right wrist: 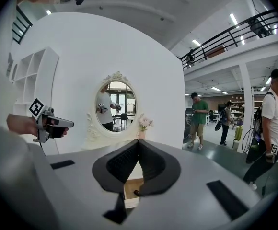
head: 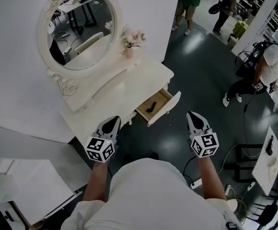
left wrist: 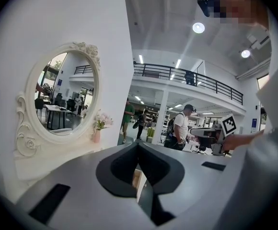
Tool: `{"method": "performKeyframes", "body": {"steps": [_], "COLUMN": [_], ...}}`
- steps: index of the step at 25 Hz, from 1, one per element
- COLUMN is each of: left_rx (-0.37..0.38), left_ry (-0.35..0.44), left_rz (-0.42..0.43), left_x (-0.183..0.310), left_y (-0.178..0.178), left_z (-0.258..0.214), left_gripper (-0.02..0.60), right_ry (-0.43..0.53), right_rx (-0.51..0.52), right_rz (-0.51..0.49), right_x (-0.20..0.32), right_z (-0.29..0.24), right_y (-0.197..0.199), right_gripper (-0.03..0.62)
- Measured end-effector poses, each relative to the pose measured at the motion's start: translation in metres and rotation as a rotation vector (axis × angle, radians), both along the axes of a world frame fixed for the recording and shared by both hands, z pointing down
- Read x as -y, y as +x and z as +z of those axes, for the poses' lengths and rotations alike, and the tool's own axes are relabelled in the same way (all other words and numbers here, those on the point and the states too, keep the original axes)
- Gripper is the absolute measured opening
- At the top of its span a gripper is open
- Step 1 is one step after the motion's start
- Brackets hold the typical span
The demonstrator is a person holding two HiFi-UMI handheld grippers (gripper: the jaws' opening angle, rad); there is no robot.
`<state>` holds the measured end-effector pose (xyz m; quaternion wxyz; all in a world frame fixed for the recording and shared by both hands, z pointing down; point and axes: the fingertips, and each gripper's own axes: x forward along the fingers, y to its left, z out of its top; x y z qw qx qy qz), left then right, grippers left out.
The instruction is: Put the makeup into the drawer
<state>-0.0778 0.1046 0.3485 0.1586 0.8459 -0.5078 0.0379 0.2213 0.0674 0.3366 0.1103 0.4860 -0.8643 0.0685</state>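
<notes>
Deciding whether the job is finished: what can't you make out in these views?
Dark item in the drawer: head view, too small to identify.
Drawer's back: head view, hidden under the tabletop.
Drawer interior: both gripper views, mostly blocked by the shut right claw and left claw.

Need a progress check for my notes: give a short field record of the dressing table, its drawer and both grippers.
dressing table: white, with oval mirror and pink flowers at the back
drawer: pulled open
drawer contents: one small dark item on the wooden bottom
left gripper: jaws together, empty, at the table's front edge
right gripper: jaws together, empty, over the floor, apart from the drawer
</notes>
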Motion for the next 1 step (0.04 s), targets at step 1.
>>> {"method": "performKeyframes", "body": {"steps": [1], "left_rx": [0.0], "left_ry": [0.0], "left_rz": [0.0], "left_x": [-0.0002], "left_y": [0.0001], "left_z": [0.0007], "left_gripper": [0.017], "right_ry": [0.001], "right_rx": [0.0], "right_rz": [0.0], "right_x": [0.0001], "right_z": [0.0001], "right_y": [-0.0001], "right_gripper": [0.028]}}
